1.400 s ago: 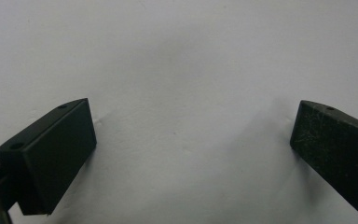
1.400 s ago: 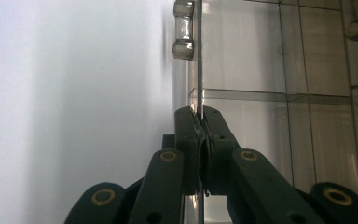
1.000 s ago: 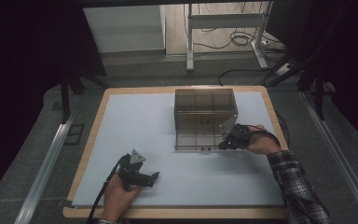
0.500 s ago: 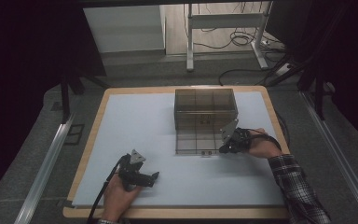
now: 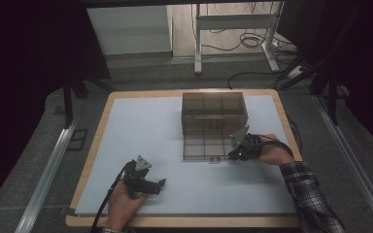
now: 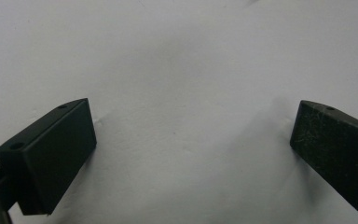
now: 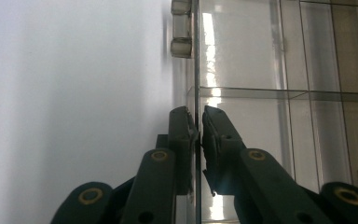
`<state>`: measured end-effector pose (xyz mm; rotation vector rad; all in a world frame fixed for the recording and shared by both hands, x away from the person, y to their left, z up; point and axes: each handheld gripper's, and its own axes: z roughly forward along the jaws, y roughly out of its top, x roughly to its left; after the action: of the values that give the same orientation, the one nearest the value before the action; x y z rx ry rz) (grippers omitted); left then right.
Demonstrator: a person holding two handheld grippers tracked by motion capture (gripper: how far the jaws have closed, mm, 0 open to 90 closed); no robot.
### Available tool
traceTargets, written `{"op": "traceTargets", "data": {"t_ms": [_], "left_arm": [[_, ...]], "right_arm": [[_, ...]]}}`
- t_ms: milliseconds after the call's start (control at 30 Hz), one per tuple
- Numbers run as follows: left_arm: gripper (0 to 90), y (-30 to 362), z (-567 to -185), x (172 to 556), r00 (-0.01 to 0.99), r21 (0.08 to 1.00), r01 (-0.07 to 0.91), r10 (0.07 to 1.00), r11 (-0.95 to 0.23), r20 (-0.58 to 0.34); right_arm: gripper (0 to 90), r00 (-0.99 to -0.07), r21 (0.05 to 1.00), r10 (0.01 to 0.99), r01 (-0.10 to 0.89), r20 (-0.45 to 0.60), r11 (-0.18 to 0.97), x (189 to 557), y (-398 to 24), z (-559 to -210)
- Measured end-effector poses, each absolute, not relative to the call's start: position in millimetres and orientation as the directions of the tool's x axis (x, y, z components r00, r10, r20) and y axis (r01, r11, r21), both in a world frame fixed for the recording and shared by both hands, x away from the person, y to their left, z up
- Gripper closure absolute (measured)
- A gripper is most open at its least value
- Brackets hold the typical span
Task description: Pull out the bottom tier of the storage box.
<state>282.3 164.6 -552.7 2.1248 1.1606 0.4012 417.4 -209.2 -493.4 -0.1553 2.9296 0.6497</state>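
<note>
We see a smoky clear box (image 5: pixel 214 112) standing on the pale table (image 5: pixel 141 126), its door panel lying flat in front. Our right gripper (image 5: pixel 234 155) sits at that panel's near right corner; our left gripper (image 5: pixel 161 183) rests well left of the box, nearer us.

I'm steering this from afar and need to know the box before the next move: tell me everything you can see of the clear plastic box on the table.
The clear plastic box is smoky, see-through and looks like acrylic, with inner dividers forming compartments. It stands toward the far right of the pale blue mat. Its hinged front panel lies folded down flat, two small hinge knuckles along its near edge. The right gripper has this panel's thin edge between its jaws, which have just been opening slightly. Nothing can be made out inside it.
</note>
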Motion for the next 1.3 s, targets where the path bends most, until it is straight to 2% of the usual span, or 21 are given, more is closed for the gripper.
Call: {"op": "traceTargets", "data": {"t_ms": [900,1300], "left_arm": [[0.0,165,-553,282,0.556,0.687,0.622,0.830,-0.376,-0.049],[0.0,165,-553,282,0.556,0.687,0.622,0.830,-0.376,-0.049]], "right_arm": [[64.1,-0.985,0.436,-0.039,-0.109,-0.167,0.894,412,-204,-492],[53.1,-0.984,0.458,-0.009,-0.092,-0.179,0.884,406,-203,-484]]}}
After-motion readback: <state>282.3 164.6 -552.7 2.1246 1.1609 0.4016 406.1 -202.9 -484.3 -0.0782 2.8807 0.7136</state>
